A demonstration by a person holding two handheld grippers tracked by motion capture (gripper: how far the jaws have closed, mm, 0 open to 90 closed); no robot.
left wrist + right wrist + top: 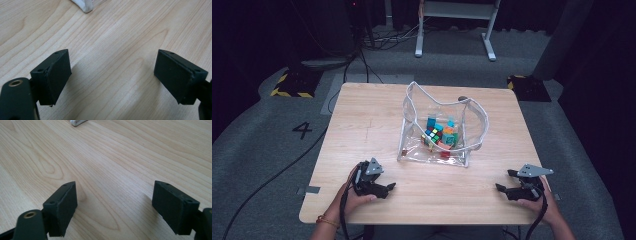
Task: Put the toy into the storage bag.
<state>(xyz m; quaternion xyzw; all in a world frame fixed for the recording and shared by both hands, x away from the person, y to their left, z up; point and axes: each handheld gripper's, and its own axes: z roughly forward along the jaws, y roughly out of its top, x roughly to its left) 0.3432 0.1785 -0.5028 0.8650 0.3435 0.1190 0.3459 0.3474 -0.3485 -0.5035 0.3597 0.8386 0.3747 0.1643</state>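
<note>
Item: clear bag [443, 131], soft plastic with white edging, set mid-table [362, 125], mouth gaping upward. Contents: small coloured cubes [441, 135], heaped at the bottom.

Handling, as judged: walls limp and slick, load light but loose; collapse and spilling are to be expected if one side is pulled. The stiffer white rim is best taken, at opposite sides.

Left gripper [387, 189]: jaws spread, empty, near the front edge. Right gripper [504, 181]: jaws spread, empty, likewise well short of the bag.

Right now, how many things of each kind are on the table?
Clear bag holding coloured cubes: 1
Left hand-held gripper: 1
Right hand-held gripper: 1
Total: 3; the cubes overlap too much to count.
</note>
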